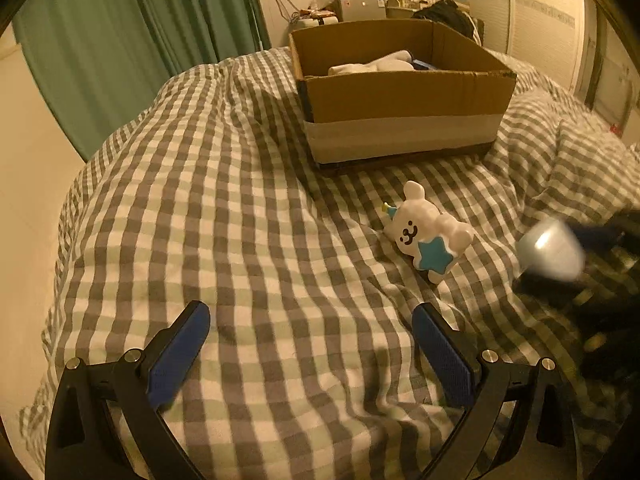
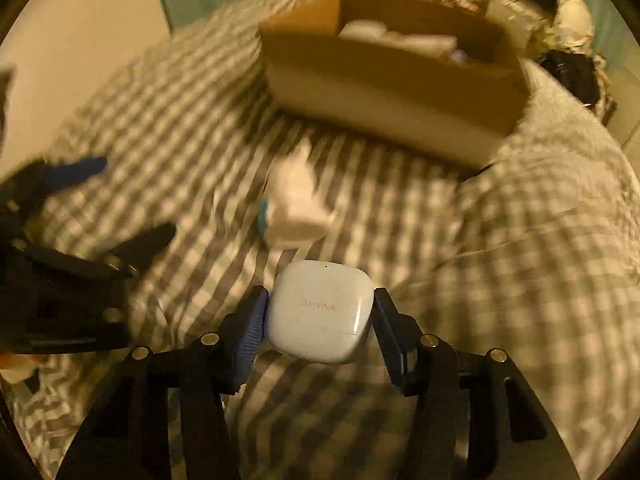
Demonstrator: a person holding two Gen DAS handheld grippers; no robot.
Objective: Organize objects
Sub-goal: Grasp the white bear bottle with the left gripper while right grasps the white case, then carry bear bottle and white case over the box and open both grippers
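The small, rounded, pale-blue plastic earbud case [image 2: 320,314] is sitting between the right gripper's [image 2: 320,320] blue pads, both touching its sides, above the grey-checked bedspread [image 2: 500,280]. The left gripper [image 1: 310,356] is hanging wide open and empty over open bedding, with the white ceramic bear figurine [image 1: 426,232] lying ahead and the open brown cardboard box [image 1: 400,120] beyond.

White earbud case [image 2: 320,314] clamped flat between tool pads; bear figurine [image 1: 426,232] lies before cardboard box [image 1: 400,92].

Right wrist view motion-blurred: cardboard box [image 2: 392,80], white toy [image 2: 296,204] smeared; box contents unclear.
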